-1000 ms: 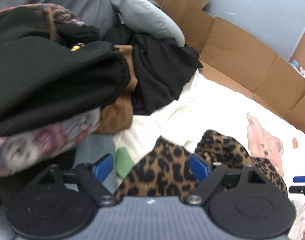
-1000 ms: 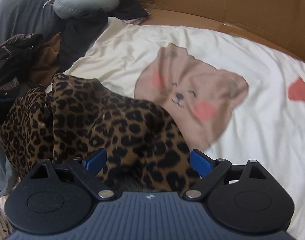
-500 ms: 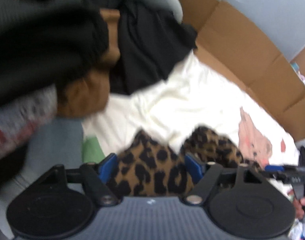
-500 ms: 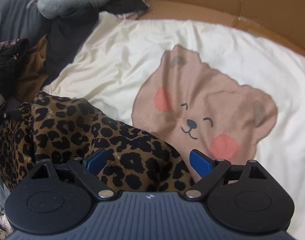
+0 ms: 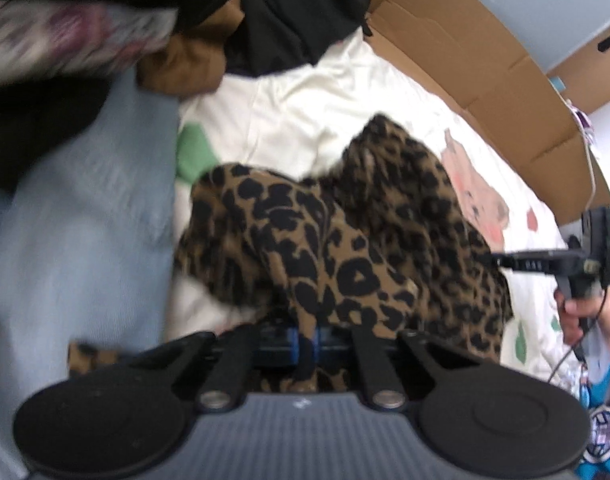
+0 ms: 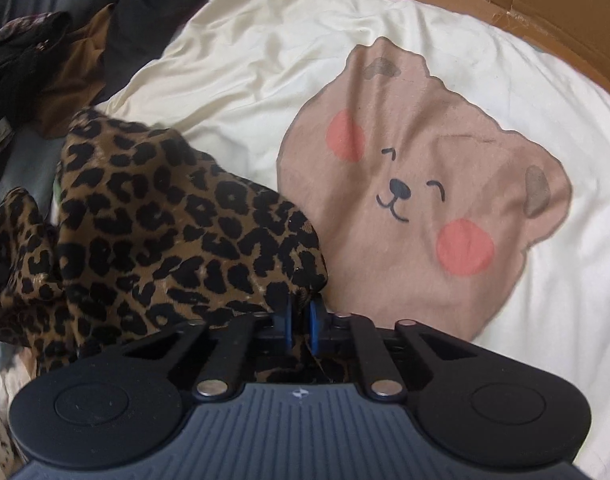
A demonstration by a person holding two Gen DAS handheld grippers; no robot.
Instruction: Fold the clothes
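Observation:
A leopard-print garment (image 5: 345,240) lies bunched on a cream bedsheet (image 5: 297,112). My left gripper (image 5: 305,346) is shut on its near edge, blue pads pressed together with cloth between them. In the right wrist view the same leopard-print garment (image 6: 165,220) spreads to the left, and my right gripper (image 6: 299,320) is shut on a corner of it. The right gripper (image 5: 545,262) also shows at the right edge of the left wrist view, held by a hand (image 5: 589,316).
A pile of dark, brown and patterned clothes (image 5: 185,40) sits at the far left. A pale blue fabric (image 5: 77,220) lies left of the garment. A cardboard wall (image 5: 485,48) borders the bed's far side. A bear face print (image 6: 421,196) marks the sheet.
Both grippers went from open to shut on the leopard-print garment. The left gripper moved right and forward over the sheet; the clothes pile slid out to the upper left.

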